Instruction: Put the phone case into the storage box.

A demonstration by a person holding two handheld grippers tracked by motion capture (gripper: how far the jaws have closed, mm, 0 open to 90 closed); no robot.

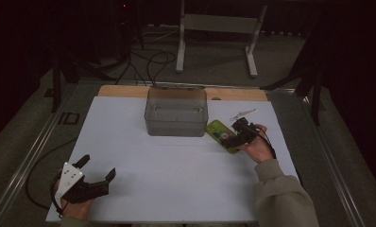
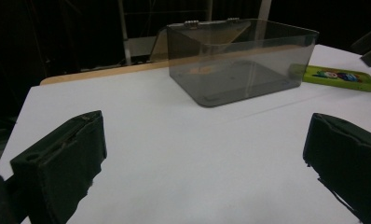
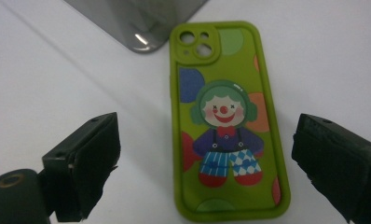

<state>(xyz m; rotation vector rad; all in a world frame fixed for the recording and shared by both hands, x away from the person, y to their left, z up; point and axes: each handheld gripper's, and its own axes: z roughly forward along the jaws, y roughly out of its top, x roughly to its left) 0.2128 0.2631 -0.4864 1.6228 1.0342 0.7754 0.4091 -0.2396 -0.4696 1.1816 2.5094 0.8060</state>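
At your frame's centre the lidded plastic box [image 1: 175, 112] sits on the white board [image 1: 176, 189], with the phone case [image 1: 219, 134] just right of it.

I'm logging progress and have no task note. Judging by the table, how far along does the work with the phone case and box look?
Done: nothing evident; the clear box looks empty. In hand: the right gripper is open, its jaws either side of the green phone case, which lies flat on the white table beside the box. The left gripper is open, holding nothing. Left: probably gripping and moving the case.
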